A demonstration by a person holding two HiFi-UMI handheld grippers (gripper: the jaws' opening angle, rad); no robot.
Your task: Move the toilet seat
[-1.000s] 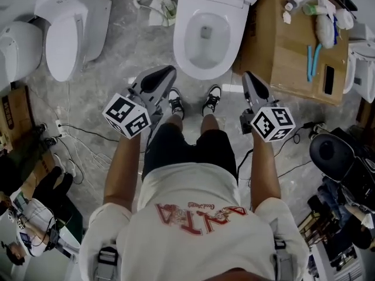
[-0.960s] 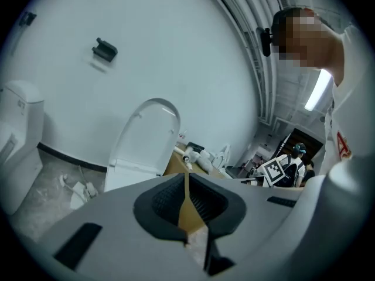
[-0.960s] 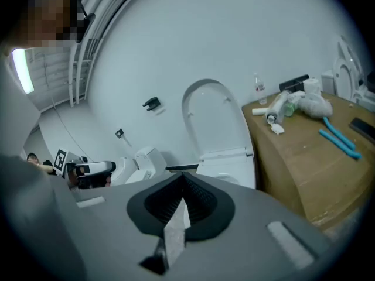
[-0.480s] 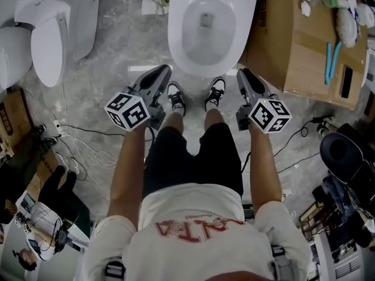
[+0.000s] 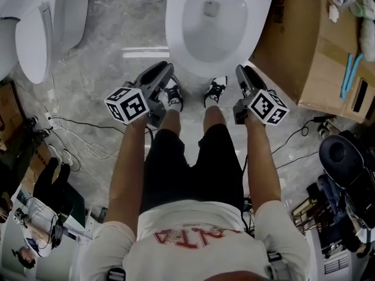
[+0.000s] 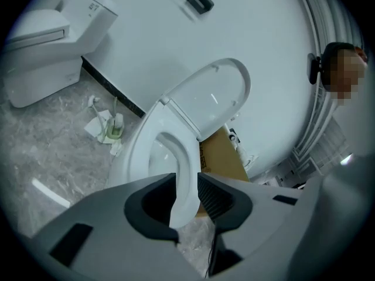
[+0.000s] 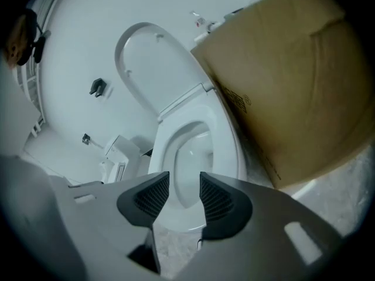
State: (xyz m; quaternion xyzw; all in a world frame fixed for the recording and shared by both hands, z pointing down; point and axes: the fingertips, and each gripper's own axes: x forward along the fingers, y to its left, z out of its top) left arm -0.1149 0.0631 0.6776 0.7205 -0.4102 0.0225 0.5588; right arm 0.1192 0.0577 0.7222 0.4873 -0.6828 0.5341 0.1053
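A white toilet stands in front of me. Its seat ring (image 5: pixel 179 51) lies flat on the bowl and its lid (image 6: pixel 214 95) is tipped up against the wall. My left gripper (image 5: pixel 161 70) hovers by the bowl's front left rim. Its jaws are opening, and only the distant seat ring (image 6: pixel 181 157) shows through the gap, with nothing held. My right gripper (image 5: pixel 242 71) hovers by the front right rim. Its jaws are opening too, and nothing lies between its ribbed pads (image 7: pixel 218 199). The seat (image 7: pixel 225 139) and raised lid (image 7: pixel 155 63) lie beyond them.
A big cardboard box (image 5: pixel 304 45) with bottles and brushes on it stands tight against the toilet's right side. A second toilet (image 5: pixel 35 34) is at far left. Cables (image 5: pixel 76 139) trail across the marble floor on the left, and dark gear (image 5: pixel 345 157) sits at right. My shoes (image 5: pixel 173 95) touch the bowl's base.
The person has stepped closer to the toilet, so the bowl looms larger. Both grippers have moved forward to the sides of its front rim.
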